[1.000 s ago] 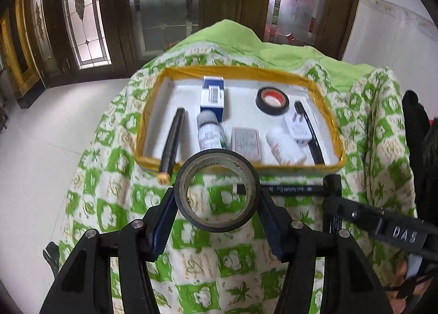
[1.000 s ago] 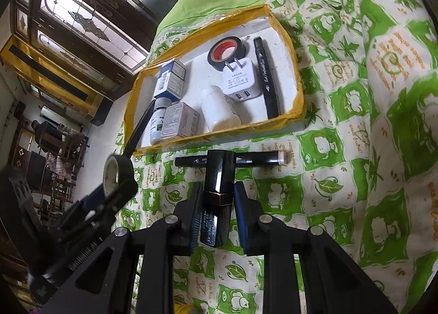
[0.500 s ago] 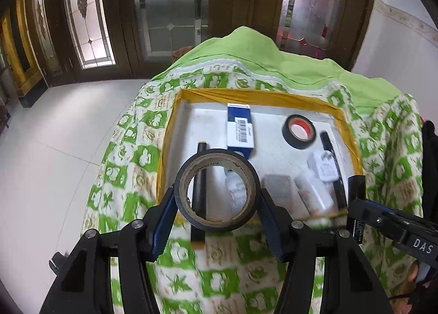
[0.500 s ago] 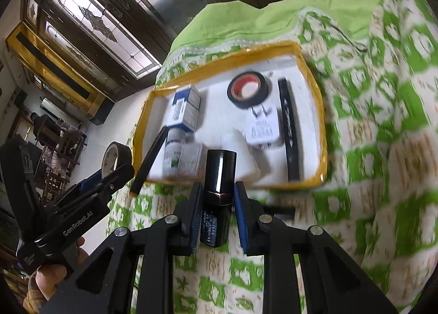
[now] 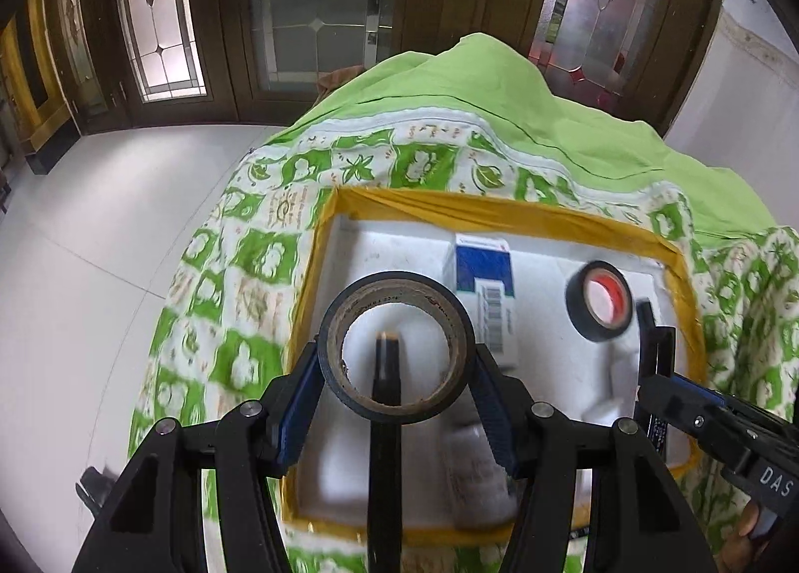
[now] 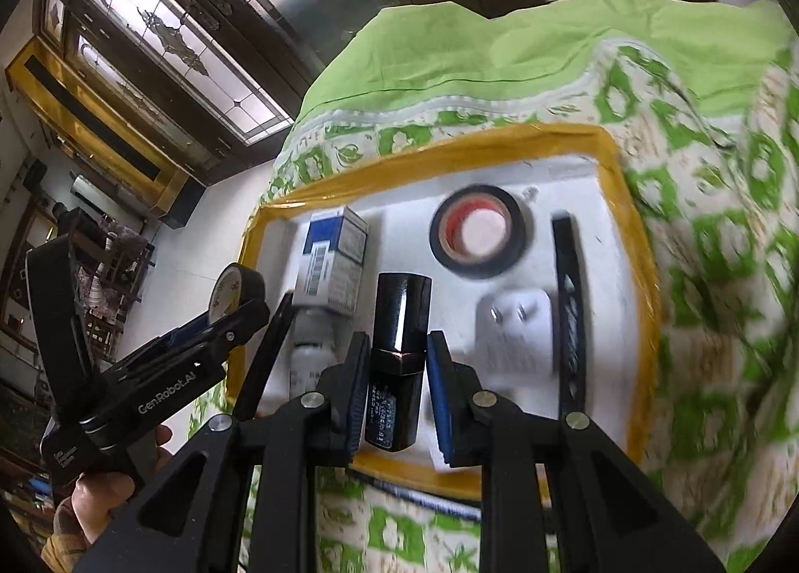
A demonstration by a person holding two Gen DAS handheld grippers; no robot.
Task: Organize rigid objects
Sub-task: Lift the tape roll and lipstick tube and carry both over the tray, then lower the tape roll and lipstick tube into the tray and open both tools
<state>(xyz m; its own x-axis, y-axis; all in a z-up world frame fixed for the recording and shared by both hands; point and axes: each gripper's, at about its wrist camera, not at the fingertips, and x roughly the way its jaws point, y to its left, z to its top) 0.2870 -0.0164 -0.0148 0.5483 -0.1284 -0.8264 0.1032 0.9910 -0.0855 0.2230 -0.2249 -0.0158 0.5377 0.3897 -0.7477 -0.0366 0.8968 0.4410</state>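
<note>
Black tape roll (image 5: 397, 348) upright, clamped between left gripper (image 5: 397, 391) fingers, over white yellow-rimmed tray (image 6: 504, 136). Black cylinder (image 6: 398, 361) upright in right gripper (image 6: 394, 388). In tray: blue-white box (image 6: 332, 263), red-core tape (image 6: 477, 231), white plug (image 6: 517, 336), 2 black pens (image 6: 569, 308), white bottle (image 6: 309, 358).

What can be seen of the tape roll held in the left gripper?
The tape roll is dark, with a worn tan cardboard core bearing faint print. It stands on edge, its open centre facing the camera, clamped at both sides by the left gripper, whose jaws carry blue pads. It hangs above the left part of the white tray; a black pen shows through its hole.
</note>
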